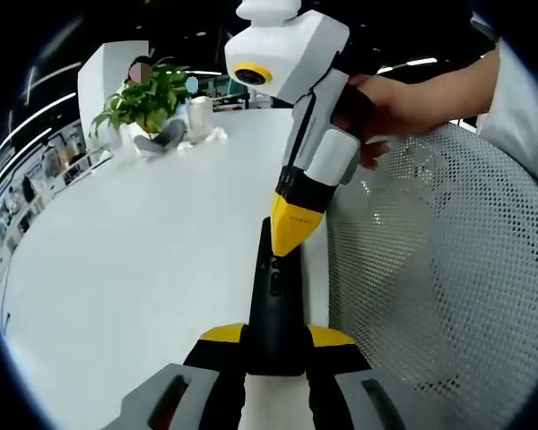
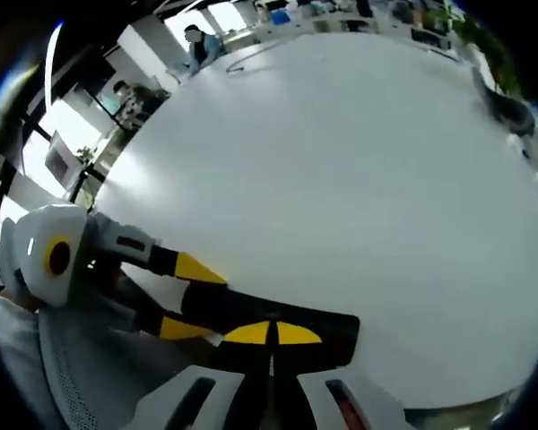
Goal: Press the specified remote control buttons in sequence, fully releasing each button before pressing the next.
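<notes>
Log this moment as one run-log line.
left gripper: shut on remote | right gripper: shut, tip on remote's face | remote: above table edge | chair: beside table

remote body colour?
Black. The remote shows best in the left gripper view, clamped between the left gripper jaws, with the right gripper tips on it.

No readable text, labels, brands or numbers anywhere; markings on the remote control (image 1: 274, 296) too blurred.
</notes>
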### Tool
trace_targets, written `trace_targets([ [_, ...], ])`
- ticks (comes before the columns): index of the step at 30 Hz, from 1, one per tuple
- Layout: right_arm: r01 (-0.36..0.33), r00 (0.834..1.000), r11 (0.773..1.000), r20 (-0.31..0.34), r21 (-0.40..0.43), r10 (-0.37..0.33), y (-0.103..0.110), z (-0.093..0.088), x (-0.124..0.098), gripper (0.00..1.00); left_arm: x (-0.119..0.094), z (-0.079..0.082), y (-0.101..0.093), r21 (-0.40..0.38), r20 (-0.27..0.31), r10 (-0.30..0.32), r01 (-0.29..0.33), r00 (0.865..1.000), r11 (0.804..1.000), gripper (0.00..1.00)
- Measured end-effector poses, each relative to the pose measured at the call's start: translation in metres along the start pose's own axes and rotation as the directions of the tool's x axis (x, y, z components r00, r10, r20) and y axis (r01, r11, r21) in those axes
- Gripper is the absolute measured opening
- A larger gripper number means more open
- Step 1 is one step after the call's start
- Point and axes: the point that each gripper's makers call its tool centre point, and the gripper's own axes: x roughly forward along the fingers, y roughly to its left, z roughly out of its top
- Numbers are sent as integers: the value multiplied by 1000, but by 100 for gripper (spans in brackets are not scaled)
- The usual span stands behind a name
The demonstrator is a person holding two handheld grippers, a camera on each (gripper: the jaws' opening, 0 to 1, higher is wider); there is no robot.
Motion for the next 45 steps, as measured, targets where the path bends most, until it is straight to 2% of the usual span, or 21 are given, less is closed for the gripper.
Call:
trace_targets([
  [13,11,1000,1000,1,-11,-11,0,0,1,0,0,0,0,3,-1,-2,2,1000,1000,24],
  [21,-3,1000,999,7,34,3,-2,-1,1,0,0,0,0,5,0,-3,3,1000,1000,24],
  [27,0,1000,1000,5,11,0,-1,0,2,0,0,-1,0,6,1,-5,5,1000,1000,24],
  [36,-30,999,994,20,101,28,-3,0,0,0,0,0,0,10,-2,-12,12,1000,1000,24],
  [45,-9,1000,998,17,65,8,-1,0,0,0,0,1,0,17,-4,-13,13,1000,1000,24],
])
